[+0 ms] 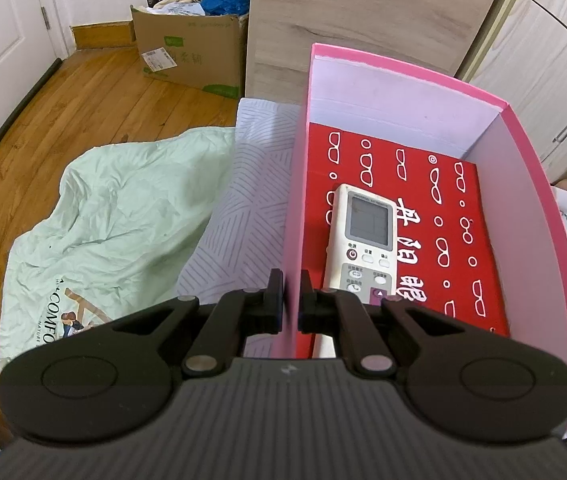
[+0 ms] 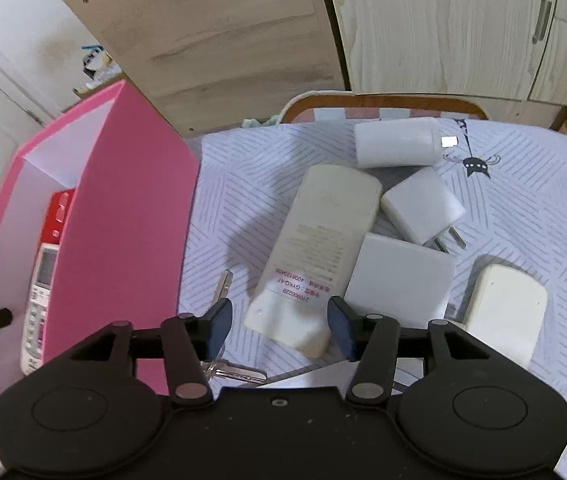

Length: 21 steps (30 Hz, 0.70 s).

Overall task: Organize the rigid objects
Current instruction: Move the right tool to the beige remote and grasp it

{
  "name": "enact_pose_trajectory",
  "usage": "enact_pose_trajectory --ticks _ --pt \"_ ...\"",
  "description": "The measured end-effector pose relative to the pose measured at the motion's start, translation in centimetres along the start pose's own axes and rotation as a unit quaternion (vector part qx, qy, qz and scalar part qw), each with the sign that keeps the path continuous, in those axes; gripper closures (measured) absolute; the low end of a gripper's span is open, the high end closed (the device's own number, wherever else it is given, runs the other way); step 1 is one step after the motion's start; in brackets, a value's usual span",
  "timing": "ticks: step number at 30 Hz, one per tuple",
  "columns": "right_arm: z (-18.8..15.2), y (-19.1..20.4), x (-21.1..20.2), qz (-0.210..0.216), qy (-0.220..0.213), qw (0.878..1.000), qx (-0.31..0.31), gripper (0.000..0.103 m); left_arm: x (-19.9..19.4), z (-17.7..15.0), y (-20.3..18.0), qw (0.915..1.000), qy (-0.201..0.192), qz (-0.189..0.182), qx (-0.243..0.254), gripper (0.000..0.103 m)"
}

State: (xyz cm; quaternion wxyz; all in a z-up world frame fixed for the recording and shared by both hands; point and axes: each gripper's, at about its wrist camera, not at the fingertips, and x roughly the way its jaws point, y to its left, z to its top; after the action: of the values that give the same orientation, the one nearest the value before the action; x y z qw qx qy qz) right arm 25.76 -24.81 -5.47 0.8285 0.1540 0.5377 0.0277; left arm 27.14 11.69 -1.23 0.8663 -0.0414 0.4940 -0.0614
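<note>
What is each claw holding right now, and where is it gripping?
The left claw pinches the pink cardboard box's side wall at the rim. The right claw holds nothing.

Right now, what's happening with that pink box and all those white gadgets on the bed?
A person is tidying small devices into the pink cardboard box. The left gripper is clamped on the box's side wall, steadying it. One white remote control with a screen already lies inside on the red printed sheet. The right gripper is open, its jaws either side of the lower end of a second, face-down cream remote on the striped cloth, among white chargers.
</note>
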Motion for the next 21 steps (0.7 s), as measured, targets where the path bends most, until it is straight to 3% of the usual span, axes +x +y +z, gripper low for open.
enact_pose_trajectory --ticks 6,10,14,21 --pt "0.3 -0.2 0.1 -0.013 0.002 0.998 0.057 0.041 0.0 -0.2 0.3 1.0000 0.001 -0.004 0.002 0.097" --pt "0.4 0.2 0.2 -0.018 -0.009 0.999 0.045 0.039 0.0 -0.2 0.4 1.0000 0.000 -0.007 0.003 0.097" --pt "-0.1 0.9 0.3 -0.025 0.008 0.999 0.026 0.037 0.0 -0.2 0.4 1.0000 0.000 -0.008 0.002 0.097" --pt "0.1 -0.5 1.4 -0.025 0.018 0.997 0.075 0.036 0.1 -0.3 0.3 1.0000 0.000 -0.007 0.003 0.097"
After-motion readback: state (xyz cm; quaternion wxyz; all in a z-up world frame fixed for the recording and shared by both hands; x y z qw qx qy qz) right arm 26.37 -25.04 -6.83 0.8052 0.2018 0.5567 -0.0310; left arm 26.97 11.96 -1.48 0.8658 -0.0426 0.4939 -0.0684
